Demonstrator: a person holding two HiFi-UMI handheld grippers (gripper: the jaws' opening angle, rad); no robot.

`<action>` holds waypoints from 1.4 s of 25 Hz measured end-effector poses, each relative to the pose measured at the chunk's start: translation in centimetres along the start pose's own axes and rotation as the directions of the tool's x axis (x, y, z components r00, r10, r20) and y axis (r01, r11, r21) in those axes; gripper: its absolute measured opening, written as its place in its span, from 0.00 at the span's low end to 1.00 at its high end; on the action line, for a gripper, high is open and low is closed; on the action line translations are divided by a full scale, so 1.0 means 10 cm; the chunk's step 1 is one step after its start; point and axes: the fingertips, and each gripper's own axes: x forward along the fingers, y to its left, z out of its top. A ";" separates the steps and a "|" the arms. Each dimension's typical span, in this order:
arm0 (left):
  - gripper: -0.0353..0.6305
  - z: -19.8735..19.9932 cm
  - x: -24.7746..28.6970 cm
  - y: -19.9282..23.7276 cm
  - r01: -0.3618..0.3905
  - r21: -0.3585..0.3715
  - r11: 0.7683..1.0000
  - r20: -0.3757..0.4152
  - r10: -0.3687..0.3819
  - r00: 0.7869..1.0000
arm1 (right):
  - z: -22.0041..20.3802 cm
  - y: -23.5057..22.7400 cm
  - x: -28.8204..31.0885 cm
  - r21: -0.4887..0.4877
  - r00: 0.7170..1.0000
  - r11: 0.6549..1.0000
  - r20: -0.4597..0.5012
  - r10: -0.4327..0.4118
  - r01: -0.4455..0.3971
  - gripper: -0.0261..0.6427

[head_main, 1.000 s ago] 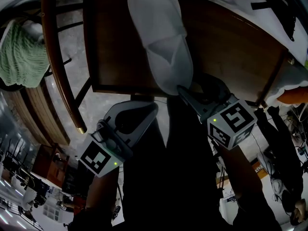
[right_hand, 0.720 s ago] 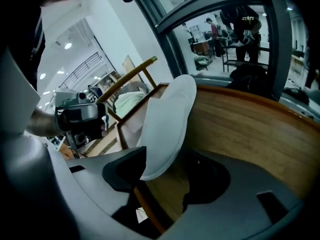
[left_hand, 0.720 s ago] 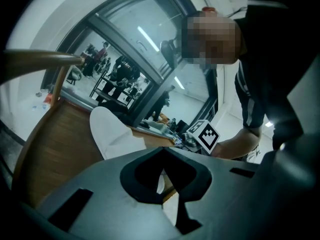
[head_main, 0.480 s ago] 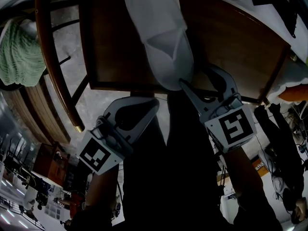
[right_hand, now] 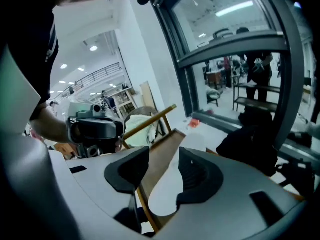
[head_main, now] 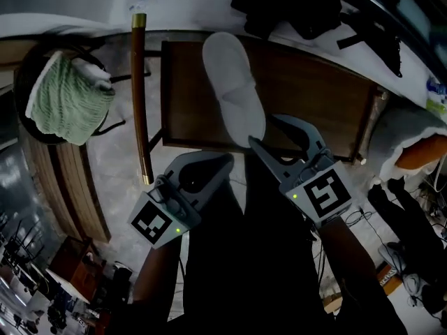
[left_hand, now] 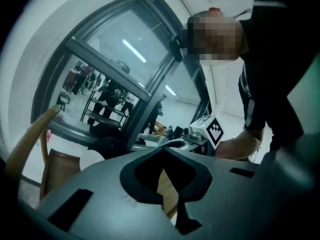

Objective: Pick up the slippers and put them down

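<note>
A white slipper [head_main: 234, 93] lies flat on the left part of the dark wooden worktop [head_main: 314, 96], running from far to near, with one end at the near edge. The right hand-held gripper [head_main: 264, 129] hangs over that near end. Its jaws are spread and closing, with the slipper showing through the gap but not pressed by either pad. The left hand-held gripper [head_main: 225, 159] is off the near edge, its jaws pressed together on nothing. A green knitted cloth [head_main: 66, 96] sits well to the left.
</note>
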 end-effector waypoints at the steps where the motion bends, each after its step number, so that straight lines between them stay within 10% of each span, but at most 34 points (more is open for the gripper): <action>1: 0.07 0.14 -0.02 -0.08 0.003 0.012 1.000 0.010 -0.003 1.000 | 0.19 0.04 -0.11 -0.021 1.000 1.000 0.027 0.001 -0.001 0.32; 3: 0.07 0.41 -0.06 -0.27 0.017 0.031 0.999 0.019 -0.018 1.000 | 0.55 0.17 -0.35 -0.058 0.997 0.998 0.083 0.007 -0.002 0.18; 18: 0.07 2.37 -0.19 -1.33 0.034 0.385 0.922 0.182 -0.112 0.977 | 2.19 0.76 -1.77 -0.210 0.884 0.977 0.452 0.118 -0.023 0.09; 26: 0.07 2.78 -0.39 -1.30 -0.046 0.453 0.890 0.203 -0.053 0.978 | 2.50 0.95 -2.25 -0.261 0.797 0.965 0.577 0.177 -0.026 0.09; 35: 0.07 2.70 -0.39 -1.32 0.000 0.390 0.921 0.213 -0.090 0.973 | 2.38 1.05 -2.10 -0.237 0.811 0.967 0.546 0.211 -0.092 0.09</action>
